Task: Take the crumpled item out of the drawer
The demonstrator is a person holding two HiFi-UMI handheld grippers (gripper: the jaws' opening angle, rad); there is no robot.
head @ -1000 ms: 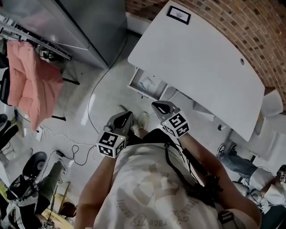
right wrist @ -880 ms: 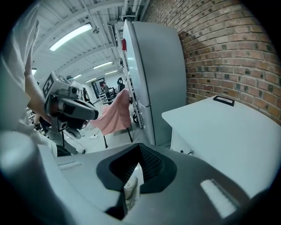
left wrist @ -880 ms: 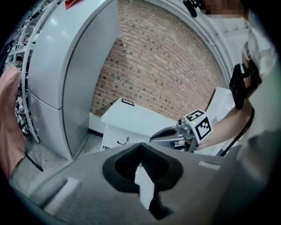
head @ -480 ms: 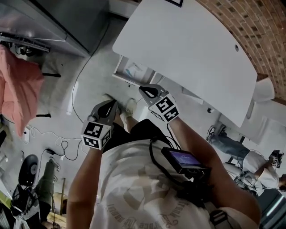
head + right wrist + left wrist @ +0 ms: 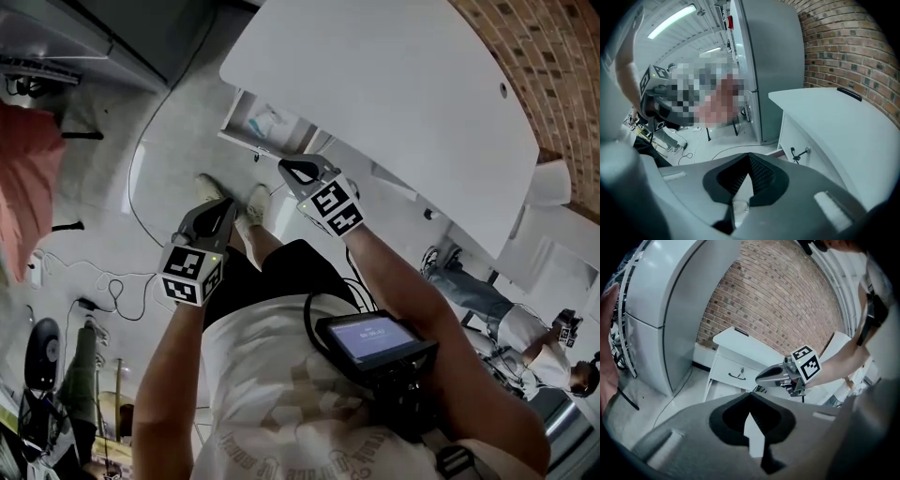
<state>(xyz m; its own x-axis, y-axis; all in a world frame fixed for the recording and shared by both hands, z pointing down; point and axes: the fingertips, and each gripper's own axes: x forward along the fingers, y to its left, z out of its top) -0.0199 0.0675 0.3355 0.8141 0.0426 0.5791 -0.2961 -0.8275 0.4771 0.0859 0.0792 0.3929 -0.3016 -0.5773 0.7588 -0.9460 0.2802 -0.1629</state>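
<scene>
- Head view: I see the pale item (image 5: pixel 269 121) lying in the open drawer (image 5: pixel 247 143), upper centre of the frame, under the table (image 5: pixel 394 84) edge.
- My right gripper (image 5: pixel 291 170) hangs just below the drawer, apart from it, jaws pressed together and empty.
- My left gripper (image 5: pixel 225 211) sits lower left, over the floor (image 5: pixel 159 187), jaws likewise pressed together on nothing.
</scene>
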